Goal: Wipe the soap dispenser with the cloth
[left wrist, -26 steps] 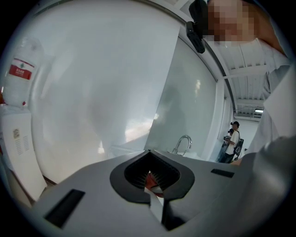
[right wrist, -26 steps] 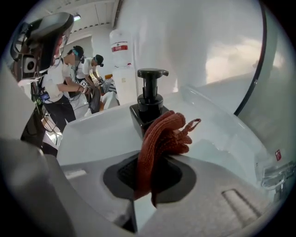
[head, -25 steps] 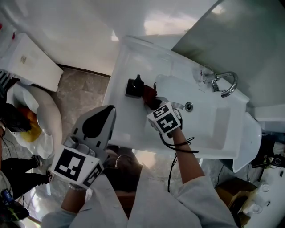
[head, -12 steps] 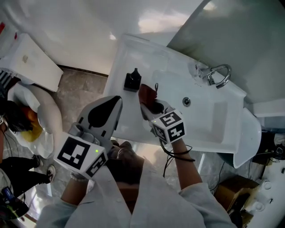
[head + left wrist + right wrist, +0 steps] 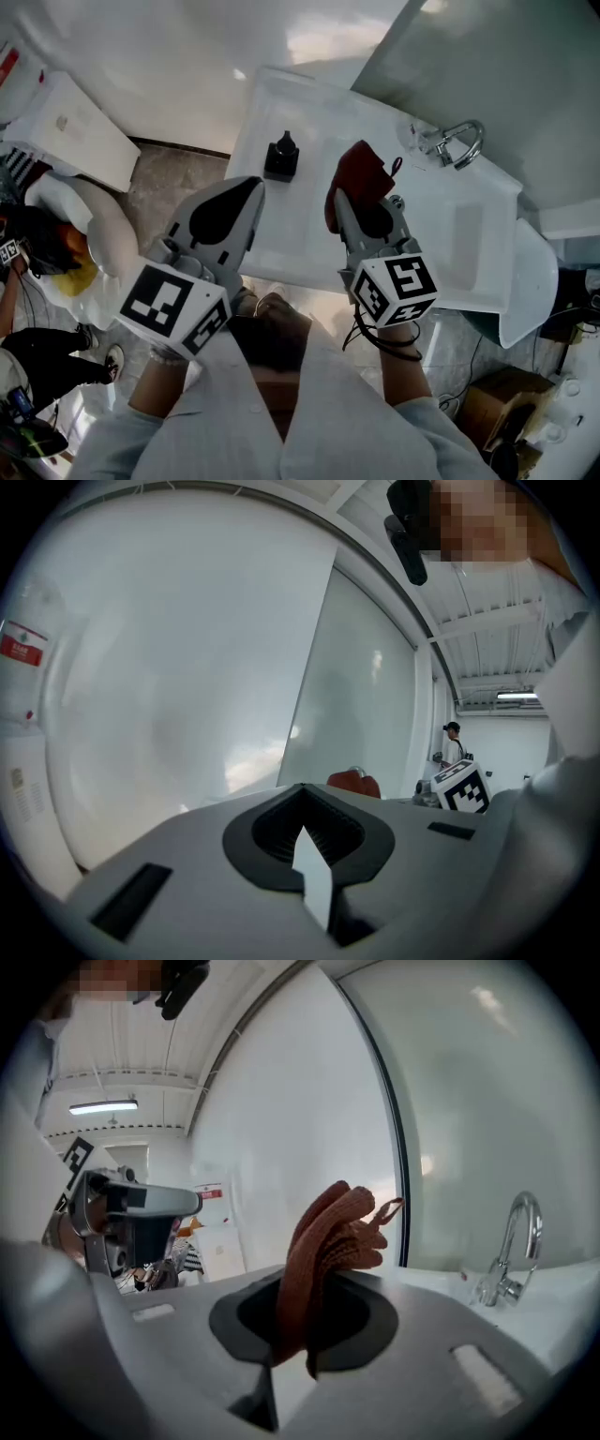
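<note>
Pinching cloth (image 5: pixel 323 1241) between right gripper (image 5: pixel 298 1340) jaws, soap dispenser (image 5: pixel 281 157) apart.

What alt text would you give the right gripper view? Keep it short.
The right gripper is shut on a rust-red knitted cloth that sticks up bunched from between its jaws. A chrome faucet stands at right, the left gripper at far left, white wall behind.
</note>
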{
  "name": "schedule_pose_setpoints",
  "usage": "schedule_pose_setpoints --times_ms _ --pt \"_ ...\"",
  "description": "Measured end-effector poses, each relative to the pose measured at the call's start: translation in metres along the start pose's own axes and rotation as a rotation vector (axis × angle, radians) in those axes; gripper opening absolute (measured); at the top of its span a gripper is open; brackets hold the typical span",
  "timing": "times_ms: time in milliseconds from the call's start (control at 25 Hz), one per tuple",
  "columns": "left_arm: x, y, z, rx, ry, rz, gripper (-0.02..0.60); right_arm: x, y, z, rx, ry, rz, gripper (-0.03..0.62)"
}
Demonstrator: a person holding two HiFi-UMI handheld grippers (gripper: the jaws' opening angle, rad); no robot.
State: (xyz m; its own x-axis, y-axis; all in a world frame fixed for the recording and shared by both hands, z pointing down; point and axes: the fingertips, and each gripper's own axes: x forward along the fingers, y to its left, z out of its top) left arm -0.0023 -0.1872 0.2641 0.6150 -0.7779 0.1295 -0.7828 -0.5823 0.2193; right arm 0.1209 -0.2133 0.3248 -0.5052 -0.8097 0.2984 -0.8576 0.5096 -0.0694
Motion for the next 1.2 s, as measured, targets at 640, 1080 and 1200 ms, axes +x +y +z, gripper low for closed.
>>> schedule_pose_setpoints --times_ms 640,1080,1200 --pt "0.014 -0.061 0.002 0.058 -0.007 -0.022 0.004 -0.079 -0.01 0.023 0.019 -0.108 -0.014 0.055" --pt "0.007 -0.085 -0.005 0.074 0.008 -0.058 0.003 -0.096 -0.004 0.009 0.061 -0.104 -0.035 0.055" --pt "0.001 -0.081 -0.004 0.074 0.009 -0.069 0.003 -0.094 0.007 0.007 0.068 -0.1 -0.043 0.055"
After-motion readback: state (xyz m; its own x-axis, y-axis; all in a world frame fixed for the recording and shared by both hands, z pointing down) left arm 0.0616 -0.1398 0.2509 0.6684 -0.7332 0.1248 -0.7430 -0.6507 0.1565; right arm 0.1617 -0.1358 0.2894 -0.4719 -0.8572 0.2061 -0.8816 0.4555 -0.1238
